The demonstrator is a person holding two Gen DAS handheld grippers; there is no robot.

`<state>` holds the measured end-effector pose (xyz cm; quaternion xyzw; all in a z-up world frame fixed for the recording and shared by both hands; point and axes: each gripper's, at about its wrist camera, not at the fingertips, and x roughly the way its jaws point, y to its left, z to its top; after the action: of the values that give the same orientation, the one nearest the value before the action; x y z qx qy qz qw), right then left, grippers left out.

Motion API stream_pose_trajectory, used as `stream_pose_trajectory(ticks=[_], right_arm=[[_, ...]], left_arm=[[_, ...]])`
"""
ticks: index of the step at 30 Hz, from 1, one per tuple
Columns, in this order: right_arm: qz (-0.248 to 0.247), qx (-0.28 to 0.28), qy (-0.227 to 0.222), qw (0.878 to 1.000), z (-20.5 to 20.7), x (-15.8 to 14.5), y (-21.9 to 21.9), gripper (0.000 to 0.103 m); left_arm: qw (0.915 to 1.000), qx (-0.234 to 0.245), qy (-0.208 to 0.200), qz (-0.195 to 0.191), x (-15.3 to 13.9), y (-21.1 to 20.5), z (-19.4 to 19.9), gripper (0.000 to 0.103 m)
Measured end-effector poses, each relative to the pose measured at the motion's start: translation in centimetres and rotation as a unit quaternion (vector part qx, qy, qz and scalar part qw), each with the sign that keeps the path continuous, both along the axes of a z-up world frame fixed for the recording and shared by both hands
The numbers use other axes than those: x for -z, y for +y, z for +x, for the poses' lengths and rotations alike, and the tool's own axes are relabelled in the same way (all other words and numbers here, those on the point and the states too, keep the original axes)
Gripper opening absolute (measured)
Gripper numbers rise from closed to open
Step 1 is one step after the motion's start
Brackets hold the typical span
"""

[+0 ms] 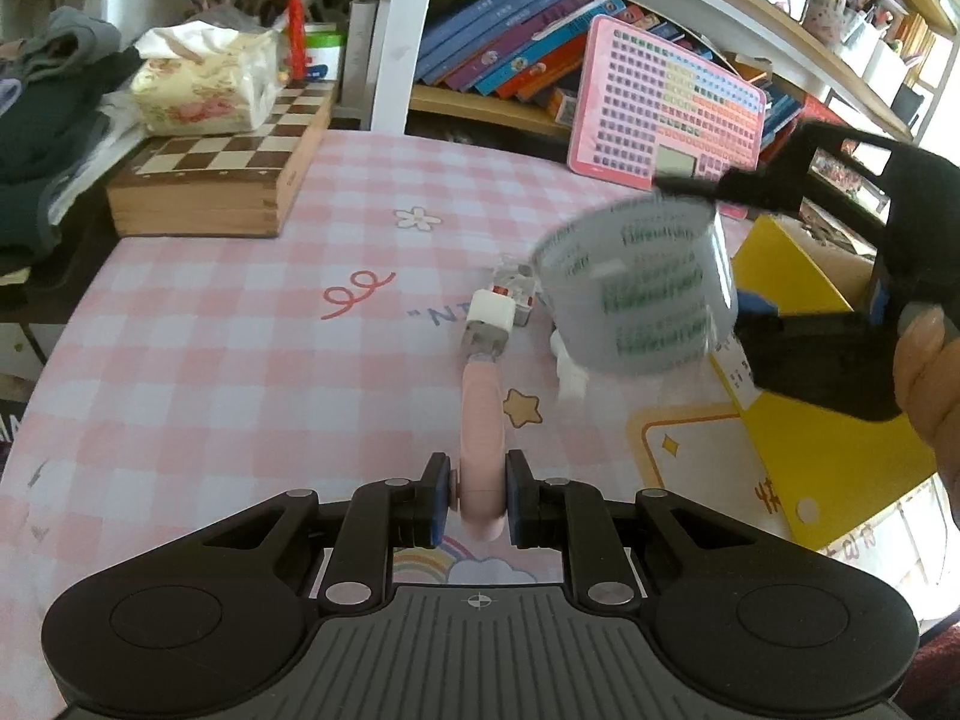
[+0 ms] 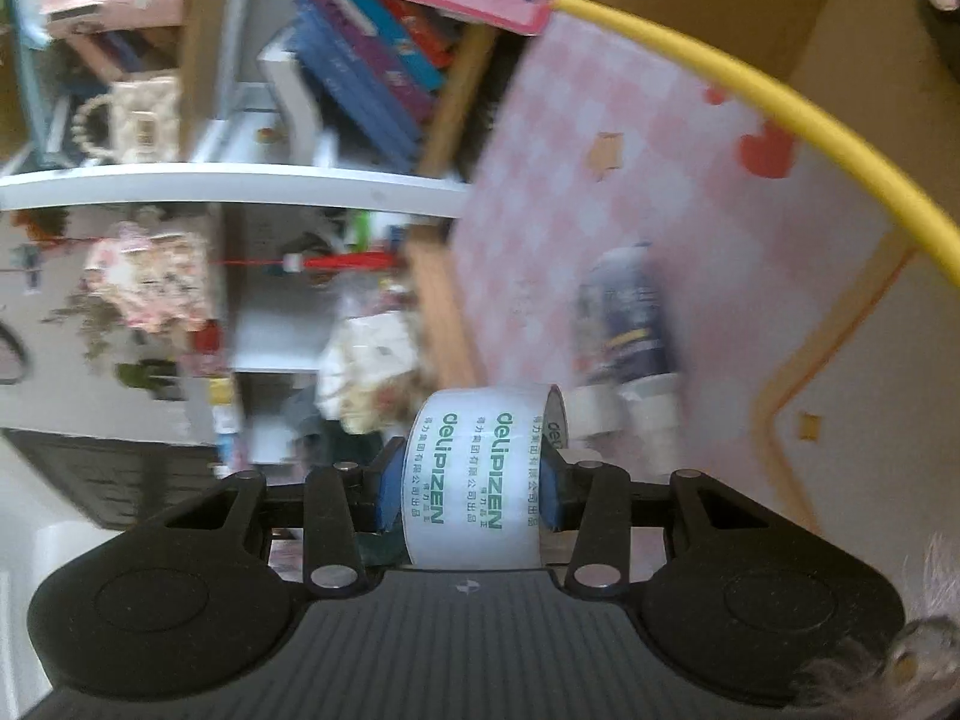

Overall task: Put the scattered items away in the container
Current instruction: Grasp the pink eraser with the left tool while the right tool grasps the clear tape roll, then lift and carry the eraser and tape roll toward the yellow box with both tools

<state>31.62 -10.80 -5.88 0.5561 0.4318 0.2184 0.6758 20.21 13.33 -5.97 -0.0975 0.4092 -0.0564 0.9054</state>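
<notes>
My left gripper (image 1: pixel 480 498) is shut on a slim pink item (image 1: pixel 482 420) with a white and silver head, held just above the pink checked tablecloth (image 1: pixel 240 360). On the right of the left wrist view, a blurred roll of clear tape (image 1: pixel 636 288) with green print hangs in my right gripper (image 1: pixel 720 258), beside the yellow box (image 1: pixel 840 450). The right wrist view is rolled sideways, and there the pads of my right gripper (image 2: pixel 474 492) press on both sides of the tape roll (image 2: pixel 474 480). The box's yellow rim (image 2: pixel 780 102) arcs above. A dark blue bottle (image 2: pixel 630 324) with a white cap lies on the cloth.
Small white bits (image 1: pixel 516 294) lie on the cloth under the tape. A chessboard box (image 1: pixel 222 174) with a tissue pack (image 1: pixel 204 84) stands at the back left. A pink key tablet (image 1: pixel 666 102) leans on books (image 1: pixel 510 42). A person's hand (image 1: pixel 924 372) holds the right gripper.
</notes>
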Motion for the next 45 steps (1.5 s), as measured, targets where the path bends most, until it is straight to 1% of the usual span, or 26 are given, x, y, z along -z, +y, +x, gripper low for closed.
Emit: stream_pose_trajectory(ticks=[2,3,4,5,6,8,10,11,12,13,14,15,16,17,18,19,20,21,23,24,30,33,35,38,45], right_arm=[[0.027,0.002,-0.025,0.999,0.5,-0.4,0.4,0.04],[0.012,-0.008,-0.045,0.999,0.9,-0.9,0.6,0.04],[-0.023,-0.013,-0.061,0.998,1.2,-1.7,1.1,0.04],[-0.034,-0.01,-0.062,0.997,1.3,-1.9,1.1,0.04],[-0.032,-0.008,-0.055,0.998,1.4,-1.8,1.1,0.04],[0.006,0.012,-0.02,1.0,1.2,-0.8,0.5,0.04],[-0.019,0.004,-0.031,0.999,1.0,-1.2,0.7,0.04],[0.0,0.014,-0.026,1.0,0.8,-1.1,0.5,0.036],[0.023,0.007,-0.034,0.999,0.9,-1.0,0.5,0.035],[0.015,-0.004,-0.053,0.998,1.1,-1.3,0.5,0.035],[0.045,0.002,-0.04,0.998,1.2,-1.1,0.4,0.033],[0.092,0.0,-0.031,0.995,1.3,-0.6,0.3,0.033],[0.082,-0.013,-0.057,0.995,1.4,-1.3,0.4,0.033],[0.029,-0.019,-0.082,0.996,1.3,-2.3,0.6,0.031],[0.03,-0.013,-0.07,0.997,1.3,-2.1,0.6,0.029],[0.062,-0.006,-0.044,0.997,1.3,-1.4,0.5,0.022],[0.065,-0.002,-0.036,0.997,1.2,-1.3,0.5,0.004],[0.05,-0.005,-0.04,0.998,1.1,-1.6,0.5,0.008],[0.033,-0.018,-0.05,0.998,0.9,-1.9,0.6,0.004],[0.022,-0.019,-0.052,0.998,0.8,-2.1,0.6,0.004],[-0.007,-0.037,-0.054,0.998,-0.9,-2.1,0.2,0.004],[-0.045,-0.059,-0.063,0.995,-1.9,-2.7,0.3,0.004],[-0.08,-0.075,-0.069,0.992,-2.7,-3.1,0.6,0.004],[-0.111,-0.089,-0.073,0.987,-3.9,-3.3,0.7,0.004],[-0.138,-0.105,-0.066,0.983,-7.0,-3.1,0.4,0.004]], left_arm=[[1.0,-0.002,-0.001,-0.001,-0.2,0.0,-0.3,0.017],[1.0,-0.003,-0.002,-0.001,-0.3,0.0,-0.5,0.017],[1.0,-0.003,-0.004,0.001,-0.5,0.0,-0.7,0.017],[1.0,-0.003,-0.006,0.003,-0.6,-0.1,-0.9,0.017],[1.0,-0.004,-0.007,0.003,-0.8,-0.1,-1.1,0.017],[0.9999,-0.007,-0.009,0.002,-1.0,0.0,-1.6,0.017],[0.9999,-0.012,-0.008,0.004,-1.0,0.2,-2.1,0.017],[0.9999,-0.013,-0.008,0.004,-1.0,0.2,-2.2,0.017],[0.9998,-0.016,-0.008,0.003,-1.1,0.2,-2.4,0.017],[0.9998,-0.018,-0.007,0.003,-1.1,0.2,-2.6,0.017],[0.9998,-0.018,-0.008,0.004,-1.2,0.1,-2.7,0.017],[0.9998,-0.019,-0.01,0.004,-1.3,0.1,-2.9,0.017],[0.9997,-0.021,-0.009,0.005,-1.3,0.0,-3.1,0.017],[0.9997,-0.021,-0.008,0.006,-1.3,0.0,-3.1,0.017],[0.9997,-0.02,-0.009,0.007,-1.3,-0.1,-3.2,0.017],[0.9997,-0.02,-0.009,0.008,-1.4,-0.2,-3.4,0.017],[0.9997,-0.021,-0.01,0.008,-1.5,-0.2,-3.5,0.017],[0.9997,-0.022,-0.012,0.008,-1.6,-0.3,-3.6,0.017],[0.9996,-0.023,-0.015,0.01,-1.7,-0.4,-3.8,0.017],[0.9995,-0.023,-0.016,0.011,-1.8,-0.4,-3.8,0.017],[0.9994,-0.018,-0.026,0.013,-2.4,-0.9,-4.3,0.017],[0.9993,-0.013,-0.032,0.013,-2.8,-1.1,-4.8,0.017],[0.9992,-0.011,-0.036,0.013,-3.0,-1.2,-5.2,0.017],[0.999,-0.007,-0.041,0.013,-3.4,-1.5,-5.9,0.017],[0.9986,0.004,-0.052,0.014,-4.1,-2.1,-8.0,0.017]])
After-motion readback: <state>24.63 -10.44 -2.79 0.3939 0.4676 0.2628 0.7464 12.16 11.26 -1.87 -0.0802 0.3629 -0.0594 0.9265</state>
